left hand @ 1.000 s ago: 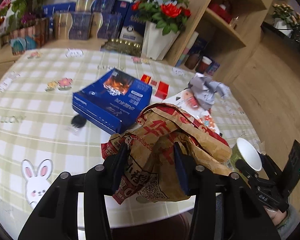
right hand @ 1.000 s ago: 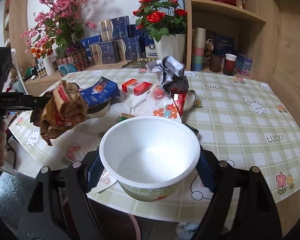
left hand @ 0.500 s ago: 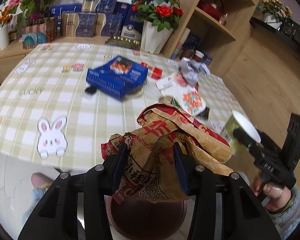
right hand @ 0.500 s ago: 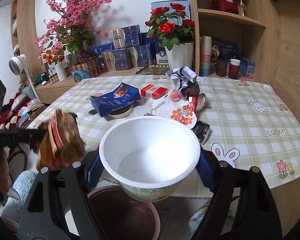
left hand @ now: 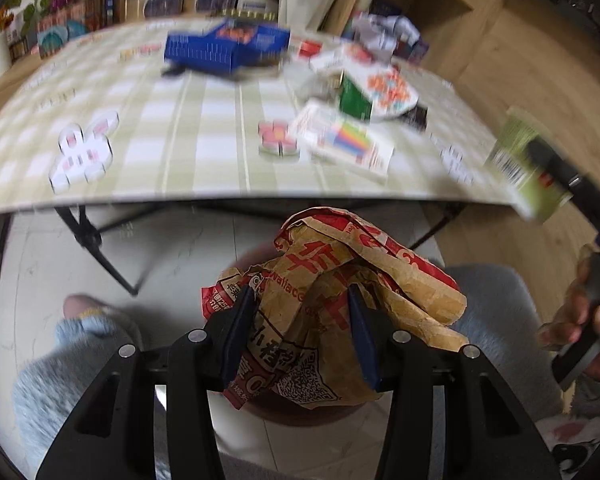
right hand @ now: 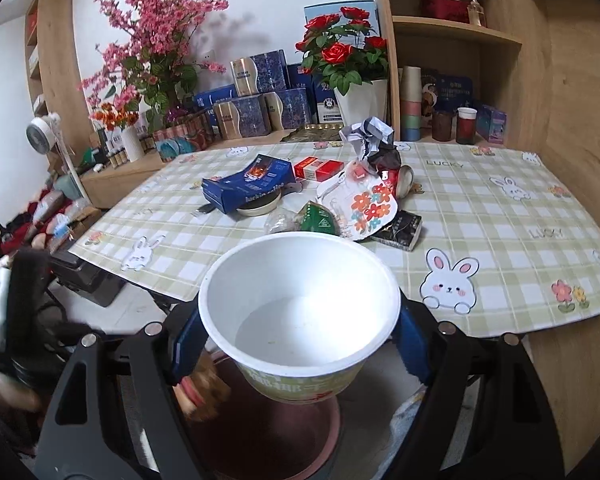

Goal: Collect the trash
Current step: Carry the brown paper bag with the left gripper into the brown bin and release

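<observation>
My left gripper (left hand: 300,320) is shut on a crumpled brown and red paper bag (left hand: 340,300), held off the table's near edge and over a dark red bin (left hand: 308,412) on the floor. In the right wrist view my right gripper (right hand: 296,332) is shut on a white paper bowl (right hand: 300,308) with a green printed side, also above the bin (right hand: 268,436). The bag (right hand: 204,392) shows blurred beside the bowl's lower left. More trash lies on the table: a blue box (right hand: 248,182), a red packet (right hand: 320,168), a flowered wrapper (right hand: 364,204), crumpled paper (right hand: 370,136).
The checked tablecloth (right hand: 500,216) ends just ahead of both grippers. Folding table legs (left hand: 100,248) stand under it. A person's trouser legs (left hand: 72,360) flank the bin. Flower vases, boxes and wooden shelves (right hand: 452,32) line the far side.
Both grippers have drawn back off the table. The left one dropped with the bag until it hangs over the bin; the bowl now sits above the bin too.
</observation>
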Motion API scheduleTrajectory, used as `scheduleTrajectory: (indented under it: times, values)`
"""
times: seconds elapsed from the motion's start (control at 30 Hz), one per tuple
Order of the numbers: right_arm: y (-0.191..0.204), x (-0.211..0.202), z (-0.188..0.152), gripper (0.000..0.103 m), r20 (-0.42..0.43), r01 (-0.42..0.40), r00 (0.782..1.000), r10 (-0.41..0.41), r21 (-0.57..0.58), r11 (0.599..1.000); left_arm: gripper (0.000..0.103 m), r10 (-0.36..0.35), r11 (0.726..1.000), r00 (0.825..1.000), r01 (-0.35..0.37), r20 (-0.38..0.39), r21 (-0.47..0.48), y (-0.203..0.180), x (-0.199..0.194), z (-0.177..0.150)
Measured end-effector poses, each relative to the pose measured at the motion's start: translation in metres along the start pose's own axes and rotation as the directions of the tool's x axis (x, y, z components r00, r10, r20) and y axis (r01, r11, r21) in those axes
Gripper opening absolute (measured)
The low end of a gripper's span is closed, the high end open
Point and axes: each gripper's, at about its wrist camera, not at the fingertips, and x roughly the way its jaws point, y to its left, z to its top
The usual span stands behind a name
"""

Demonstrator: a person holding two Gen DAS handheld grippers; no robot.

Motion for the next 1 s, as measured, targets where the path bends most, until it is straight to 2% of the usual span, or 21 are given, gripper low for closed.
scheduleTrajectory:
  times: [0.17,0.3,0.5,0.7,0.83,0.9,0.97,1.0]
  values:
    - [0.002,-0.001,-0.016,0.079,-0.006,0.011,1.000,-0.011,0.056,0.998,0.046,-0.020,0.998,0.995,0.014,-0.100,-0.056,0.009,0.031,-0.010]
    - [0.001,0.007,-0.031,0.079,-0.041,0.002,0.999,0.002,0.107,0.994,0.046,-0.032,0.997,0.982,0.019,-0.186,-0.070,0.011,0.057,-0.017]
    - [-0.003,0.014,-0.037,0.079,-0.051,0.018,0.999,-0.012,0.119,0.993,0.047,-0.014,0.997,0.970,-0.004,-0.244,-0.073,0.012,0.073,-0.021]
    - [-0.016,0.023,-0.040,0.079,-0.072,0.029,0.997,-0.018,0.155,0.988,0.048,0.029,0.991,0.957,-0.064,-0.290,-0.113,0.021,0.086,-0.021]
    - [-0.021,0.025,-0.040,0.079,-0.078,0.038,0.997,-0.026,0.165,0.986,0.048,0.051,0.990,0.955,-0.087,-0.293,-0.112,0.020,0.093,-0.011]
    - [-0.023,0.027,-0.041,0.079,-0.085,0.044,0.996,-0.030,0.170,0.984,0.050,0.032,0.994,0.958,-0.061,-0.284,-0.092,0.011,0.097,-0.004]
    - [-0.024,0.028,-0.041,0.079,-0.089,0.047,0.996,-0.031,0.174,0.984,0.055,-0.021,0.998,0.961,0.002,-0.277,-0.068,0.002,0.099,-0.001]
    - [-0.025,0.027,-0.040,0.079,-0.087,0.049,0.996,-0.034,0.174,0.983,0.063,-0.058,0.997,0.962,0.043,-0.266,-0.061,-0.002,0.100,0.000]
